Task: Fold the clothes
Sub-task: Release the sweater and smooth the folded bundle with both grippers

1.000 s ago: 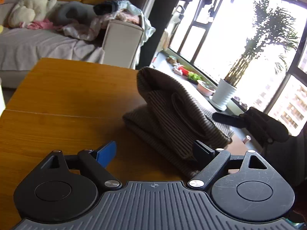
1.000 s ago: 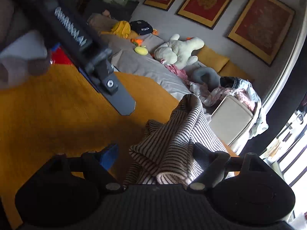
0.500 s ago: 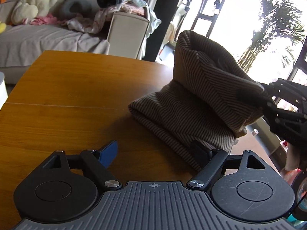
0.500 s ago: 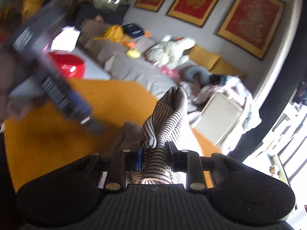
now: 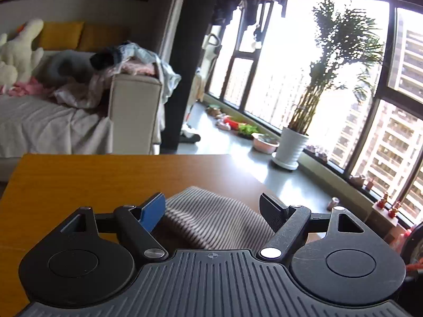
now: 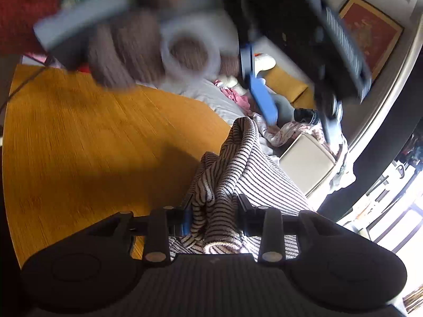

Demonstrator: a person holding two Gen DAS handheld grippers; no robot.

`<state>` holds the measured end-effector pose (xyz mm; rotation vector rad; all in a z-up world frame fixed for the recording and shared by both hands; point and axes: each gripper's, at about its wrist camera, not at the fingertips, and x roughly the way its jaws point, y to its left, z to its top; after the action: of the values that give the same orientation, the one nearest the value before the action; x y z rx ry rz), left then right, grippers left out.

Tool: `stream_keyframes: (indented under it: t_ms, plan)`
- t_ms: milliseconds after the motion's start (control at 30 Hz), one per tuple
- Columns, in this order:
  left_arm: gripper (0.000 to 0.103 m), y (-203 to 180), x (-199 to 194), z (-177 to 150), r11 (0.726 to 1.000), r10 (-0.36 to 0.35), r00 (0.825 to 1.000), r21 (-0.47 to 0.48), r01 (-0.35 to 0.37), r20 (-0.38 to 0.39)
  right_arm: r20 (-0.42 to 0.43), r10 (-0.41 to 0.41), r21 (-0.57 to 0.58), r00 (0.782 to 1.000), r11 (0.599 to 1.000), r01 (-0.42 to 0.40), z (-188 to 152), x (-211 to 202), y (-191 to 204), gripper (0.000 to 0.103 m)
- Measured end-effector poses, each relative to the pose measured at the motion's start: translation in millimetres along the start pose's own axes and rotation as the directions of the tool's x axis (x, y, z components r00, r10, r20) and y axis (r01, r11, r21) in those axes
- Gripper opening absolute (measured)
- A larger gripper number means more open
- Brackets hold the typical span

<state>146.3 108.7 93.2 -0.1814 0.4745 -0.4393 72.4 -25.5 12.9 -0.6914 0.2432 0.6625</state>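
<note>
Right gripper (image 6: 212,212), jaws easing apart around a bunched fold of the brown-and-cream striped knit garment (image 6: 238,163) on the orange wooden table (image 6: 79,137), should release gently; left gripper (image 5: 211,211) is unclenched above, jaws narrowing.

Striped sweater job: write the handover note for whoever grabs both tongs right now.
Left tongs: jaws closing but still wide, nothing pinched; the sweater lies below and between the fingers.
Right tongs: a bunched fold of the sweater sits between the jaws, which are opening, so don't trust that grip.
Sweater sits partly folded in a heap near the table edge, one ridge standing up.
Left to do: regrip, lay the raised fold flat, square it up.
</note>
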Motion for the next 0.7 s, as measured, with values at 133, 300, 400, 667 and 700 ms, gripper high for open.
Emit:
stream_keyframes:
  t_ms: [133, 300, 400, 667, 700]
  plan:
    - [0.069, 8, 57, -21, 0.999, 0.021, 0.988, -0.033, -0.027, -0.154, 0.029, 0.099, 0.222, 0.995, 0.97, -0.103, -4, -23, -55, 0.069]
    - [0.067, 19, 63, -46, 0.999, 0.039, 0.986, -0.019, -0.043, -0.16, 0.037, 0.033, 0.499, 0.999, 0.865, -0.047, -25, -29, -127, 0.087]
    - [0.067, 22, 61, -47, 0.999, 0.038, 0.986, -0.01, -0.04, -0.159, 0.033, 0.063, 0.648, 0.997, 0.759, -0.069, -49, -12, -148, 0.089]
    - [0.067, 28, 52, -53, 1.0, 0.019, 0.989, -0.008, -0.02, -0.145, 0.04, 0.214, 0.865, 0.976, 0.481, -0.141, -108, 28, -161, 0.072]
    - [0.067, 29, 51, -53, 1.0, 0.015, 0.989, -0.008, -0.016, -0.144, 0.051, 0.217, 0.857, 0.975, 0.492, -0.154, -104, 25, -162, 0.07]
